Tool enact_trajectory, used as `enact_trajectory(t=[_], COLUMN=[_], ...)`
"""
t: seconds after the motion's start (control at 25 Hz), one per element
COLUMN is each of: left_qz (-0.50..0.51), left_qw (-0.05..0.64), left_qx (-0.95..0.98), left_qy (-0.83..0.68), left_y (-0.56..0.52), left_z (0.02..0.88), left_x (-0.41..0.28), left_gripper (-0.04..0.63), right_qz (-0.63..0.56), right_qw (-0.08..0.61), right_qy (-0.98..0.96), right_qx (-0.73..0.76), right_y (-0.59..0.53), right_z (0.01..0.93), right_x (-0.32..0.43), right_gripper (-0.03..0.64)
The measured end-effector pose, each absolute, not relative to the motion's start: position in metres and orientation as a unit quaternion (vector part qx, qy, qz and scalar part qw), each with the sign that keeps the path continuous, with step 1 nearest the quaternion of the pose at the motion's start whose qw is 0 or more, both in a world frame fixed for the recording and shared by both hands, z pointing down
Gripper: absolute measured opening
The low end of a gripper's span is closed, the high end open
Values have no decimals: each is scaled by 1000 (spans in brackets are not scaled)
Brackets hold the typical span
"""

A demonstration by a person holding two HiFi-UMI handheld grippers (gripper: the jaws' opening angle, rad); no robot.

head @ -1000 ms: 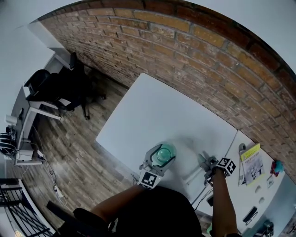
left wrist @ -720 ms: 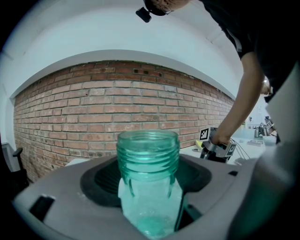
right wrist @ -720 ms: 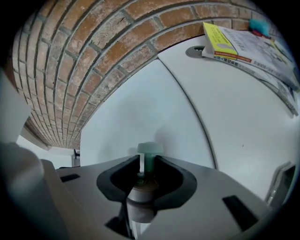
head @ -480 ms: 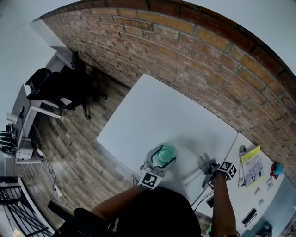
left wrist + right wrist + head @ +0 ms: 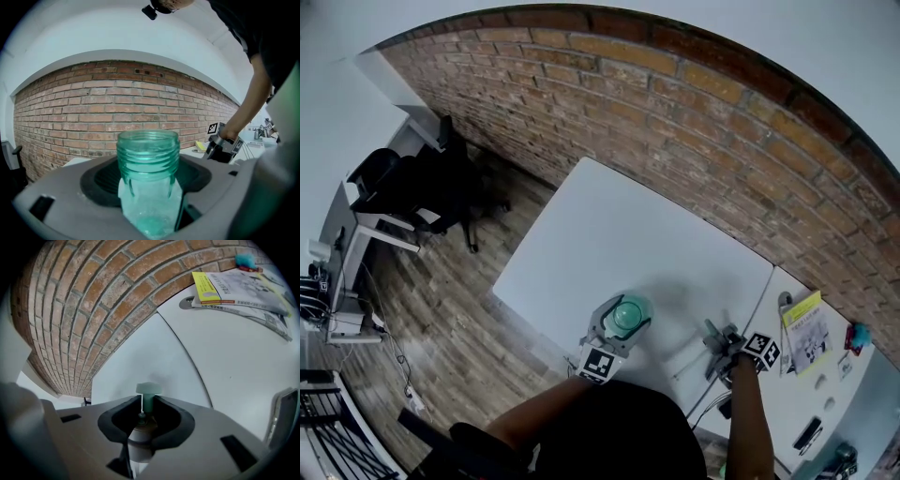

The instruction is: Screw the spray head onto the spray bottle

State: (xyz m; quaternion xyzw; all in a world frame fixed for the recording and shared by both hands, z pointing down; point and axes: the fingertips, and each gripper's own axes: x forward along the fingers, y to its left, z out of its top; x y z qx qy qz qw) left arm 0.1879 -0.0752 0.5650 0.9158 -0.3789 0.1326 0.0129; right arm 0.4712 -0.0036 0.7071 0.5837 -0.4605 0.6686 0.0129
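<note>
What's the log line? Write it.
left gripper: holds translucent green plastic bottle | right gripper: jaws just closed onto white-green spray head

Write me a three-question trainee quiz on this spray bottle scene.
1. True or false: the spray head is already screwed onto the spray bottle.
2. What does the left gripper hold? A) the spray bottle B) the spray head C) nothing
3. Fill in: the wall behind the white table is made of ____.

Key:
1. False. The spray bottle's threaded neck is open. The spray head sits between the right gripper's jaws, which have just been closing on it.
2. A
3. brick
</note>
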Motion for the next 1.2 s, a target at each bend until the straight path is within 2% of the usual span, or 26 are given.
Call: enact_trajectory(t=[1.2], left_qz=[130], left_qw=[2], left_qx=[926], left_qy=[-354], left_y=[-70], left_z=[564], left_x=[194], left_gripper=[325], right_qz=[547], right_qw=[-116], right_qy=[-509], right_qx=[654], right_y=[-4], right_z=[619], right_x=[491], right_gripper=[66])
